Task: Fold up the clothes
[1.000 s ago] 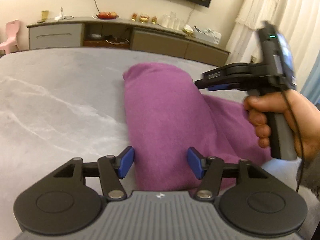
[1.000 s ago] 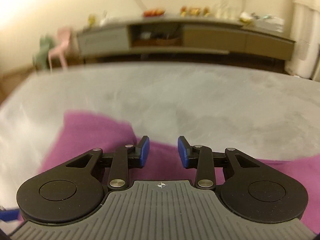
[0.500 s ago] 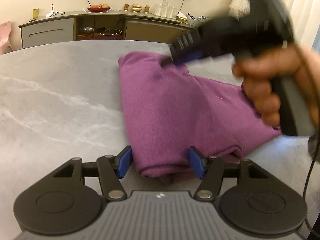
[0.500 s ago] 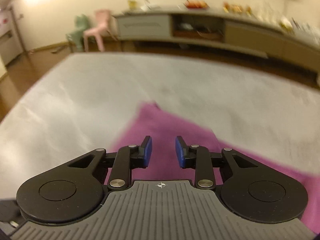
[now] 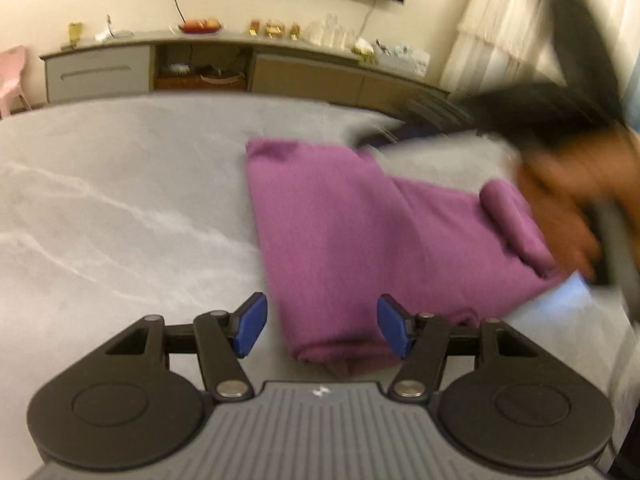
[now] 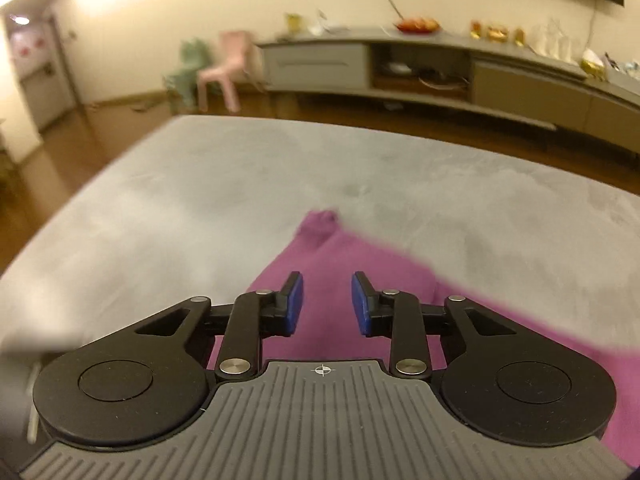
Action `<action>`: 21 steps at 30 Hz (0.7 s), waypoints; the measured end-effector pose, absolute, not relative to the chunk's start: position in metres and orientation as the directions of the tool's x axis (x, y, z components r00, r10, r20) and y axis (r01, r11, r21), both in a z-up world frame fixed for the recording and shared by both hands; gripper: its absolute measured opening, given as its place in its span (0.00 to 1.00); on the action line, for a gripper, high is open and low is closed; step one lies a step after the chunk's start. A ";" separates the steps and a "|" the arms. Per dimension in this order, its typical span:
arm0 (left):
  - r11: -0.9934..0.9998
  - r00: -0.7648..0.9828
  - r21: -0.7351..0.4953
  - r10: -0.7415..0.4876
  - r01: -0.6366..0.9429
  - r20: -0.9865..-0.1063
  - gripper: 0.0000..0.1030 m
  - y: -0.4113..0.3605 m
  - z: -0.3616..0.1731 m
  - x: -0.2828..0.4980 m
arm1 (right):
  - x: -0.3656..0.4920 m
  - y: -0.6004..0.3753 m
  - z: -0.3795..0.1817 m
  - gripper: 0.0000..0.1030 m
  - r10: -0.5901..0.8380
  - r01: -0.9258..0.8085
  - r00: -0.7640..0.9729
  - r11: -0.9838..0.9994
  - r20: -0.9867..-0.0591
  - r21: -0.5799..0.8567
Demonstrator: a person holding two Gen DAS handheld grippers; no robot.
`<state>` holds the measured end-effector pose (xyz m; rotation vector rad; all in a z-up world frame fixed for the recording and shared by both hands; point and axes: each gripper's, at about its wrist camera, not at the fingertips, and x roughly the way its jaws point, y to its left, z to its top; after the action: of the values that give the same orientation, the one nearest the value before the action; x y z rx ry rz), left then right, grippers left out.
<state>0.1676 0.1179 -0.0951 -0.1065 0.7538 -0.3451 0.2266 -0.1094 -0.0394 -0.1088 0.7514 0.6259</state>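
Grey marbled tabletop (image 5: 120, 208) | folded purple knit garment (image 5: 352, 240) lying flat | left claw (image 5: 319, 326) spread, empty | right claw (image 6: 327, 304) spread above cloth, empty

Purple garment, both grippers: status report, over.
Left gripper open, empty, at the near folded edge of the purple garment. Right gripper open, empty, above it. Garment folded, flat on the grey table. Nothing in the way.
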 end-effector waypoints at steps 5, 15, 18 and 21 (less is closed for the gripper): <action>0.949 0.673 -0.219 -0.315 0.226 -0.670 0.59 0.119 -0.104 0.173 | 0.197 -0.114 -0.104 0.25 0.462 -0.628 0.534 0.778 -0.708 0.035; 0.860 0.617 -0.451 -0.493 0.240 -0.613 0.31 0.125 -0.124 0.181 | 0.223 -0.104 -0.120 0.31 0.424 -0.595 0.533 0.803 -0.732 0.032; 0.836 0.597 -0.486 -0.532 0.256 -0.601 0.25 0.123 -0.116 0.164 | 0.233 -0.101 -0.122 0.34 0.414 -0.581 0.529 0.813 -0.741 0.040; 0.852 0.591 -0.461 -0.509 0.247 -0.626 0.25 0.116 -0.118 0.155 | 0.243 -0.098 -0.124 0.35 0.405 -0.566 0.524 0.823 -0.749 0.048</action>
<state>0.1548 0.1159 -0.1184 -0.3449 0.8298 -0.4500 0.2430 -0.0984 -0.1236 -0.2114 0.8363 0.5858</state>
